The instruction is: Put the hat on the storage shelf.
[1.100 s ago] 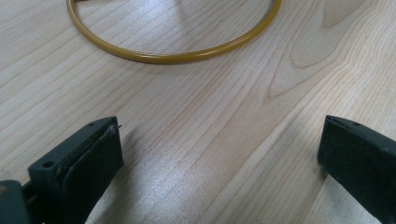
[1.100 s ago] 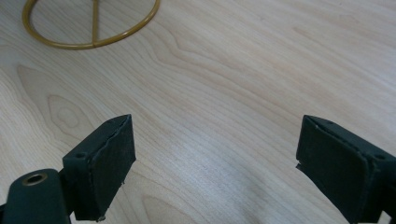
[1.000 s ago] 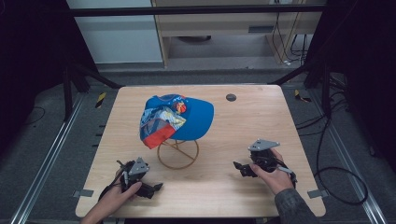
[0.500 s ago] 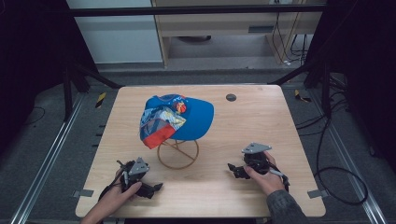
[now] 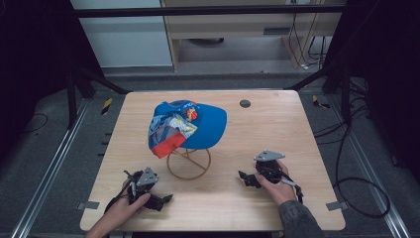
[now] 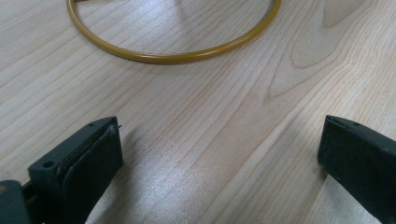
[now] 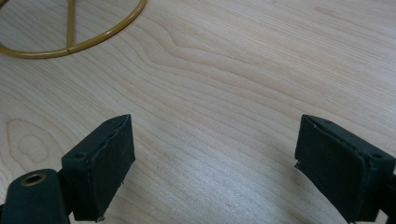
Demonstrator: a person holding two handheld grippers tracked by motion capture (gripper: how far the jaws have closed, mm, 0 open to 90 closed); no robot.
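A blue cap (image 5: pixel 198 126) with a multicoloured printed side sits on a gold wire stand (image 5: pixel 188 162) in the middle of the wooden table (image 5: pixel 277 124). My left gripper (image 5: pixel 166 199) rests low on the table at the front left, open, its jaws pointing right toward the stand's base ring (image 6: pixel 173 51). At the front right, my right gripper (image 5: pixel 242 177) stands open too, jaws pointing left at the ring (image 7: pixel 70 44). Bare wood lies between the pads (image 6: pixel 88 163) of the left one and the pads (image 7: pixel 105 161) of the right one.
A small dark round disc (image 5: pixel 244 103) is set in the table near its far edge. Black frame bars and cables surround the table. A cable trails from the right gripper off the front right.
My right gripper has moved left and toward the front edge, closer to the stand. The left gripper and the cap have stayed put.
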